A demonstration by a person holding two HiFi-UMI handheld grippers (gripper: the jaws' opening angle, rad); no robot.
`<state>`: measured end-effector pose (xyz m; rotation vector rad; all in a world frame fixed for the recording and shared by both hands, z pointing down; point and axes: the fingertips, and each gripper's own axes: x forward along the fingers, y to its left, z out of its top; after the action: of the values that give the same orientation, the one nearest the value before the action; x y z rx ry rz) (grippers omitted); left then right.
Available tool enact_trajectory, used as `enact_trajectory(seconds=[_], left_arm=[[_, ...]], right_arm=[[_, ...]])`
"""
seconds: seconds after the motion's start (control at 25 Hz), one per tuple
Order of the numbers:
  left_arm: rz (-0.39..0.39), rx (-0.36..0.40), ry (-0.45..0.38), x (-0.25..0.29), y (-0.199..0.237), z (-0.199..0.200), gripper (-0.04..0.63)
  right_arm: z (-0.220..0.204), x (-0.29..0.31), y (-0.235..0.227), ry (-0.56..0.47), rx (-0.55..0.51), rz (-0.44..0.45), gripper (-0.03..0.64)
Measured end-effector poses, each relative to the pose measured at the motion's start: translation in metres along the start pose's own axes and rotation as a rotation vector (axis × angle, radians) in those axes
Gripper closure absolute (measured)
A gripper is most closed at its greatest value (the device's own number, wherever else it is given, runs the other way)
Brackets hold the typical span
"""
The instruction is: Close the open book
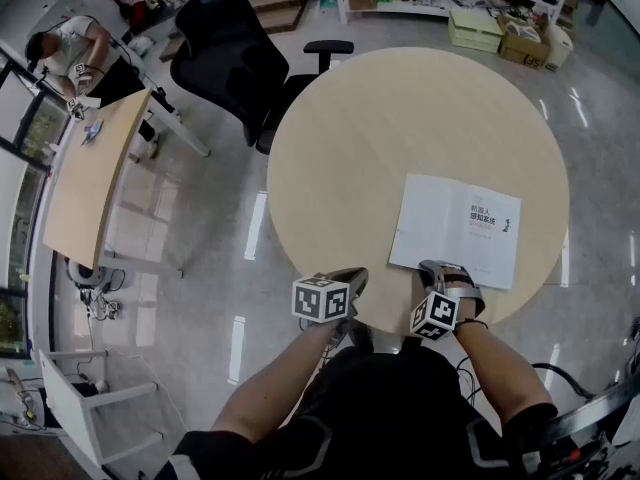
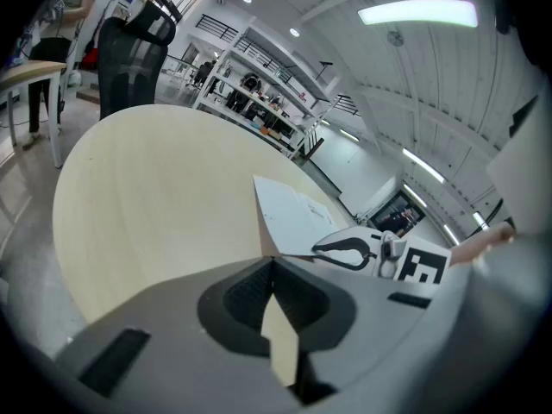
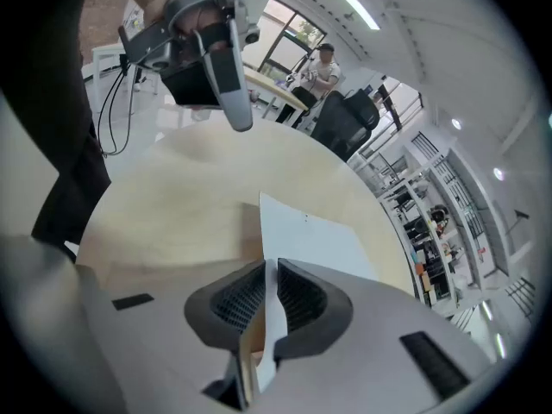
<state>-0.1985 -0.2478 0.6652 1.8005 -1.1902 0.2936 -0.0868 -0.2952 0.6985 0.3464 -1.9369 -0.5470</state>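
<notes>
The right gripper (image 3: 264,293) has its jaws clamped on the near edge of the thin white paper book (image 1: 458,230), hiding that edge. The book lies flat at four o'clock on the round pale wooden table (image 1: 400,118). The left gripper (image 2: 274,264), jaws together and empty, is at the six o'clock rim.

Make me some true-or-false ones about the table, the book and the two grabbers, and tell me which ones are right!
1. The table is round. True.
2. The right gripper pinches a white sheet of the book. True.
3. The left gripper holds the book too. False: its jaws are together with nothing between them, and it sits by the table's near edge, apart from the book.
4. The chair behind the table is red. False: it is black.
</notes>
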Motion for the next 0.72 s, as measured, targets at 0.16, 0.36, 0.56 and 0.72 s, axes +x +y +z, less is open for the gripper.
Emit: enact_trajectory(seconds=[0.16, 0.36, 0.56, 0.72], left_arm=[[-0.019, 0.017, 0.015, 0.010, -0.003, 0.006, 0.609], [-0.080, 0.070, 0.053, 0.038, -0.028, 0.016, 0.609], [-0.156, 0.152, 0.110, 0.059, -0.065, 0.023, 0.609], [-0.186, 0.187, 0.147, 0.072, -0.088, 0.023, 0.609]], right_arm=[[0.000, -0.022, -0.020, -0.065, 0.170, -0.086, 0.604], [-0.021, -0.057, -0.043, -0.164, 0.486, -0.190, 0.614], [-0.052, -0.084, -0.053, -0.243, 0.765, -0.239, 0.615], [-0.087, -0.095, -0.052, -0.246, 0.936, -0.268, 0.615]])
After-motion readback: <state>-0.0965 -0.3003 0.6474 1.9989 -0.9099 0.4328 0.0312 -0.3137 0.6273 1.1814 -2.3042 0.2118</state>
